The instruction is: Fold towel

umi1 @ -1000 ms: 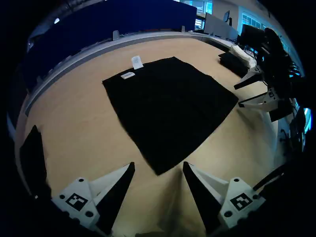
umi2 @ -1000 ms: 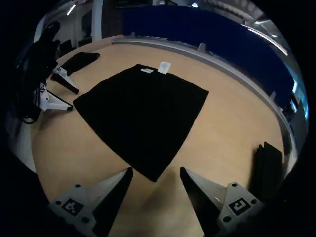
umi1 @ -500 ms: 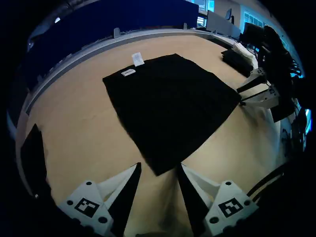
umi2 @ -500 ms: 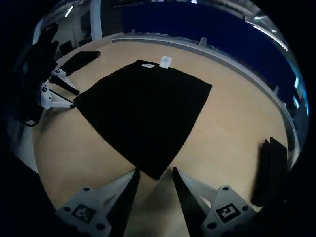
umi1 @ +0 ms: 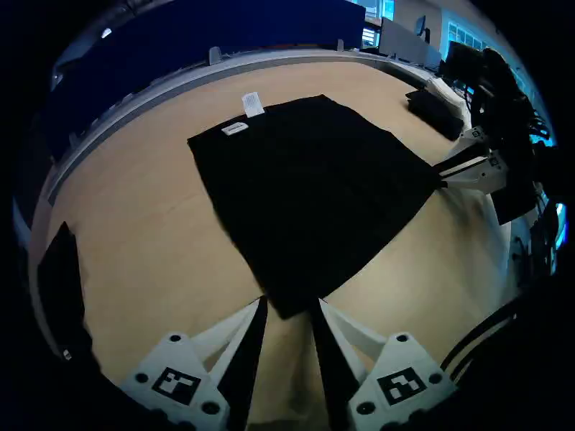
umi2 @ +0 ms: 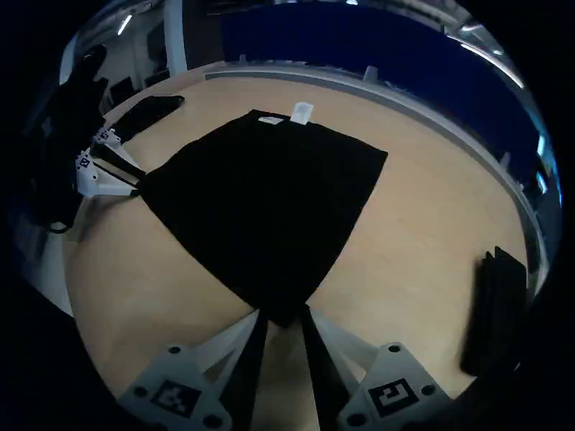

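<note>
Here, a black towel [umi1: 309, 194] lies flat on the wooden tabletop [umi1: 144, 237].
The left tool [umi1: 287, 302] and right tool [umi2: 282, 310] each straddle a towel corner, jaws nearly together; I cannot tell if they pinch it.

No text I can read: white tags [umi1: 252, 104] on towel [umi1: 309, 187] too small, left gripper [umi1: 287, 303] markers [umi1: 178, 386] just square codes.

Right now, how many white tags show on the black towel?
2: a small tag lying flat near the far edge, a larger tag sticking out beyond it. Others may be hidden.
</note>
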{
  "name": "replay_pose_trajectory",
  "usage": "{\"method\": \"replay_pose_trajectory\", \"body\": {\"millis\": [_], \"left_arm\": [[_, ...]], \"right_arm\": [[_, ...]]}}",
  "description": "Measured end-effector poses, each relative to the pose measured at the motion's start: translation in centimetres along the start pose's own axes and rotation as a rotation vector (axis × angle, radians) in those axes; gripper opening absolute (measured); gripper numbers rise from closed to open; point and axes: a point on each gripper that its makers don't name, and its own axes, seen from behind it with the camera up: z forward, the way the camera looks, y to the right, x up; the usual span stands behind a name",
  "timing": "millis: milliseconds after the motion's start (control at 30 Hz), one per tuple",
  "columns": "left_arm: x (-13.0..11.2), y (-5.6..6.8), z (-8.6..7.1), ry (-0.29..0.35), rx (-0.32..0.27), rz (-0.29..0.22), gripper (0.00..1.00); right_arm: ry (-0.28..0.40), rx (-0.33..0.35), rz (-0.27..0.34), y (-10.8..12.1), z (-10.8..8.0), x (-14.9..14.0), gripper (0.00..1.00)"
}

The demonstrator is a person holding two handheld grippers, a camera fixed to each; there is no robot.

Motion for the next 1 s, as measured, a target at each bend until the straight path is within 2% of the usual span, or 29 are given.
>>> {"method": "replay_pose_trajectory", "body": {"millis": [167,433,700,1000], "left_arm": [[-0.1,0.0,-0.1,-0.003,0.010,-0.012,0.23],[-0.2,0.5,-0.3,-0.010,-0.006,-0.037,0.13],[0.2,0.6,-0.6,0.002,-0.006,-0.056,0.12],[1.3,0.6,-2.5,0.030,-0.019,-0.111,0.12]], "right_arm": [[0.001,-0.004,0.010,0.1,-0.1,0.0,0.23],[0.004,-0.002,0.026,0.1,-0.1,0.1,0.16],[0.024,-0.006,0.036,0.1,-0.8,0.7,0.16],[0.062,-0.007,0.037,0.1,-2.4,2.4,0.16]]}}
